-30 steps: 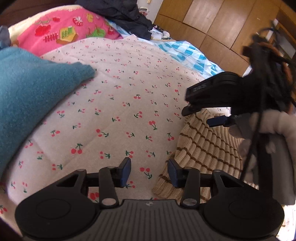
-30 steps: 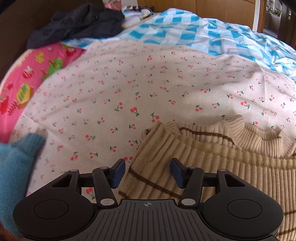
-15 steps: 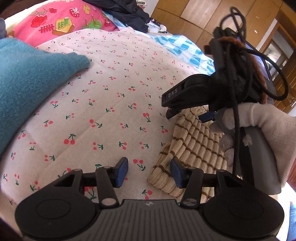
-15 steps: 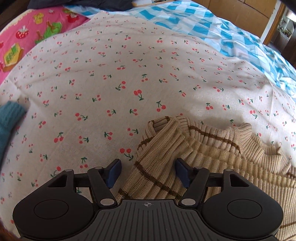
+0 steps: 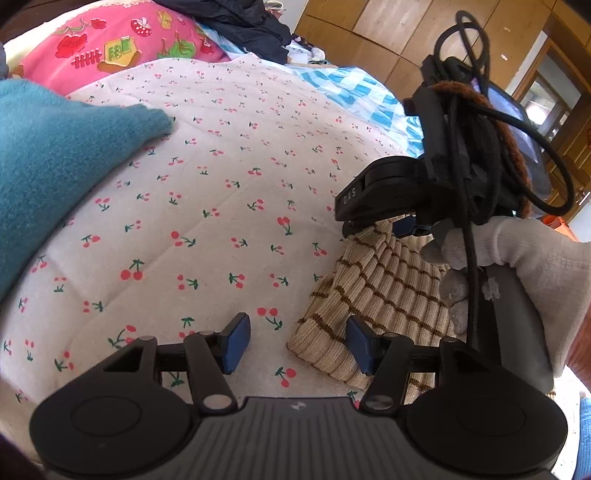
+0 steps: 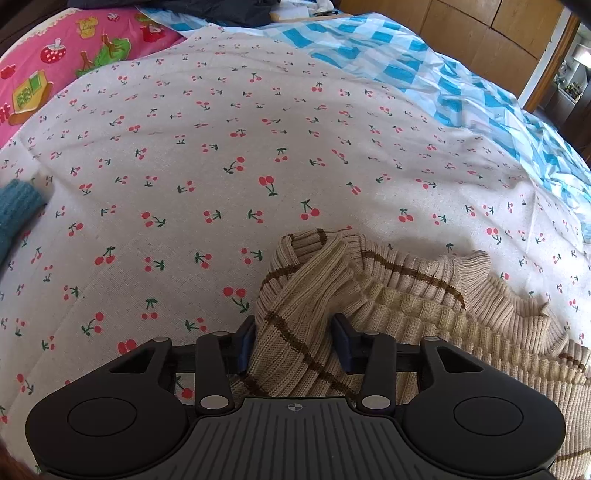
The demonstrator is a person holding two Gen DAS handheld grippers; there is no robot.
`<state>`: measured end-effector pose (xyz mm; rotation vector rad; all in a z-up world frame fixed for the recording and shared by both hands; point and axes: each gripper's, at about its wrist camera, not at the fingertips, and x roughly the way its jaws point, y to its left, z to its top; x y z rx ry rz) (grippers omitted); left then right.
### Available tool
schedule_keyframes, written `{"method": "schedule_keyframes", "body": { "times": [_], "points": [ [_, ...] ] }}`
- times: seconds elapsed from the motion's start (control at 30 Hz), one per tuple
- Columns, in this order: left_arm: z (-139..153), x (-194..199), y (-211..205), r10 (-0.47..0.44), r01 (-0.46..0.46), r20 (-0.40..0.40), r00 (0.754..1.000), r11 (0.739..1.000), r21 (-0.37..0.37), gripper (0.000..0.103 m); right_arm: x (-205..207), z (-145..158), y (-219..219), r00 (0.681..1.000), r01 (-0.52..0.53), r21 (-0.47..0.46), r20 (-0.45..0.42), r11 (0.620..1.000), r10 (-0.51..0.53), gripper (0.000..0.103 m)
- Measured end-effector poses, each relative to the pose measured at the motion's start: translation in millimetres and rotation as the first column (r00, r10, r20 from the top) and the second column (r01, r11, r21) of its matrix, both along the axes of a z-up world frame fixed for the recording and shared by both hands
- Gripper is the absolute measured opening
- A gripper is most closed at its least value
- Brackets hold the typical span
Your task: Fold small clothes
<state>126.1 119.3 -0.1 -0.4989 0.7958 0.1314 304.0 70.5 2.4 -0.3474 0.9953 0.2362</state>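
A beige ribbed sweater with brown stripes lies crumpled on the cherry-print cover. My right gripper points steeply down at it. Its jaws are closing, and both pads press a bunched fold of the sweater. The left wrist view shows that gripper from the side, in a gloved hand, above the same sweater. My left gripper sits low over the sweater's near hem. Its jaws are opening; the hem corner lies between the pads beside the right one, not pinched.
A teal knitted garment lies at the left, its tip in the right wrist view too. Behind are a pink printed cloth, dark clothes, a blue checked sheet and wooden cupboards.
The right gripper came down onto the sweater and closed, bunching a fold between its pads. The left gripper's jaws spread wider while it stayed by the hem.
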Motion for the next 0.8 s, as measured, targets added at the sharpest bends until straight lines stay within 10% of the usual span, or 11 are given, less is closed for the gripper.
{"method": "schedule_keyframes", "body": {
  "times": [0.6,0.8],
  "points": [
    [-4,-7,-14,-0.008,0.008,0.017,1.0,0.999,0.044,0.069,-4,14,-30,0.999,0.041,0.17,-0.015,0.985,-0.039,0.024],
    [-7,-4,-19,-0.03,0.029,0.033,0.999,0.999,0.02,0.049,-4,17,-36,0.999,0.048,0.198,-0.028,0.979,-0.044,0.022]
  ]
}}
